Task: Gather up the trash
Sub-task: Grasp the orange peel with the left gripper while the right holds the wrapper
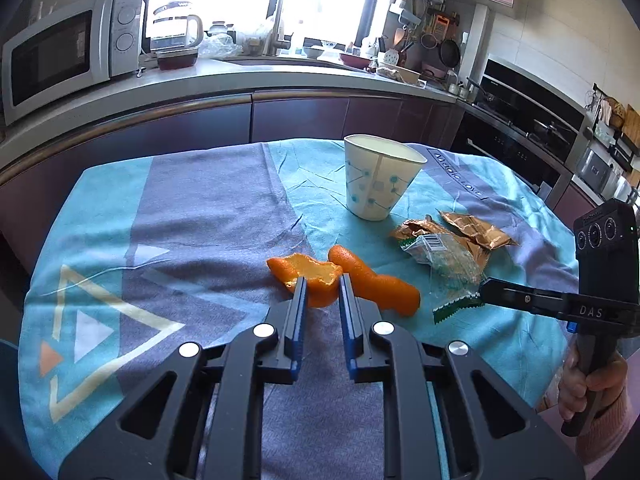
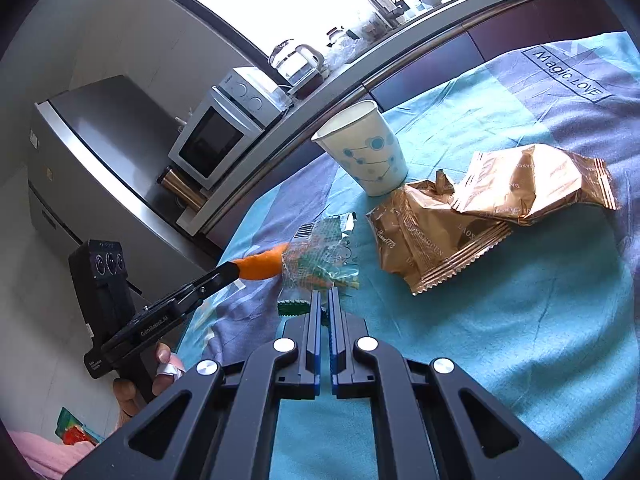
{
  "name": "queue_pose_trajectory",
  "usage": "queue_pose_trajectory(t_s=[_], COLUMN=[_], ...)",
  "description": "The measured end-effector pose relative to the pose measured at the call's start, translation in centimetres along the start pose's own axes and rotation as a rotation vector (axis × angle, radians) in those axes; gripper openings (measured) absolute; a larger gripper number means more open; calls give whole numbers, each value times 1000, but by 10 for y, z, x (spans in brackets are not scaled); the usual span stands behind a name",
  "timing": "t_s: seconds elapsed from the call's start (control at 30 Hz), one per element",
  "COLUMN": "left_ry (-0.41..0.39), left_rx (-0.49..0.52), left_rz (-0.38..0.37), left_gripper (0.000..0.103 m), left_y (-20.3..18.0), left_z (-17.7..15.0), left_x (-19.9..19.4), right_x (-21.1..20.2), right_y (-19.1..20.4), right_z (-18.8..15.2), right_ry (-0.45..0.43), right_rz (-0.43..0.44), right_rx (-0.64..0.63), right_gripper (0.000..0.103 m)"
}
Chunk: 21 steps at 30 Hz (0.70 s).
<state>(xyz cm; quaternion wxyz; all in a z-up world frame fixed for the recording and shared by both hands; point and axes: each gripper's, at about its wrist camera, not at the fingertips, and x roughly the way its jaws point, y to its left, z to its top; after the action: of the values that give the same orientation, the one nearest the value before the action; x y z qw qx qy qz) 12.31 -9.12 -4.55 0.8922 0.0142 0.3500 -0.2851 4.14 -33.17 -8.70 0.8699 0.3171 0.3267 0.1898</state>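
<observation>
A curled piece of orange peel (image 1: 310, 270) sits pinched between the fingers of my left gripper (image 1: 323, 280), which is shut on it; the right wrist view shows that peel (image 2: 262, 266) at the left gripper's tip (image 2: 237, 270). A second, longer peel (image 1: 376, 282) lies just to its right on the cloth. My right gripper (image 2: 324, 299) is shut on the green-edged end of a clear crinkled wrapper (image 2: 320, 252); the left wrist view shows the right gripper (image 1: 484, 289) gripping the same wrapper (image 1: 444, 256). Two gold snack wrappers (image 2: 432, 240) (image 2: 532, 180) lie beyond, next to an upright paper cup (image 2: 366, 148).
A teal and purple cloth (image 1: 200, 220) covers the table. Behind it runs a kitchen counter with a microwave (image 1: 60, 56) and a kettle (image 1: 176, 28); an oven (image 1: 528, 120) stands at the right. A person's hand (image 1: 588, 384) holds the right gripper's handle.
</observation>
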Motion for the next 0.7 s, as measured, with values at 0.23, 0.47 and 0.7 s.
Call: queue_pose_trajectory(t_s=[0.23, 0.47, 0.7], left_ry=[-34, -18, -3], left_rx=[-35, -58, -112], left_rz=[-6, 30, 40], left_gripper=[16, 16, 18], left_y=[17, 38, 55], left_z=[-17, -48, -66], left_x=[-38, -64, -71], right_x=[4, 20, 43], right_y=[18, 38, 53], right_z=[2, -3, -8], right_ry=[7, 47, 102], right_rz=[27, 52, 77], right_rx=[-37, -65, -91], right_gripper=[2, 3, 2])
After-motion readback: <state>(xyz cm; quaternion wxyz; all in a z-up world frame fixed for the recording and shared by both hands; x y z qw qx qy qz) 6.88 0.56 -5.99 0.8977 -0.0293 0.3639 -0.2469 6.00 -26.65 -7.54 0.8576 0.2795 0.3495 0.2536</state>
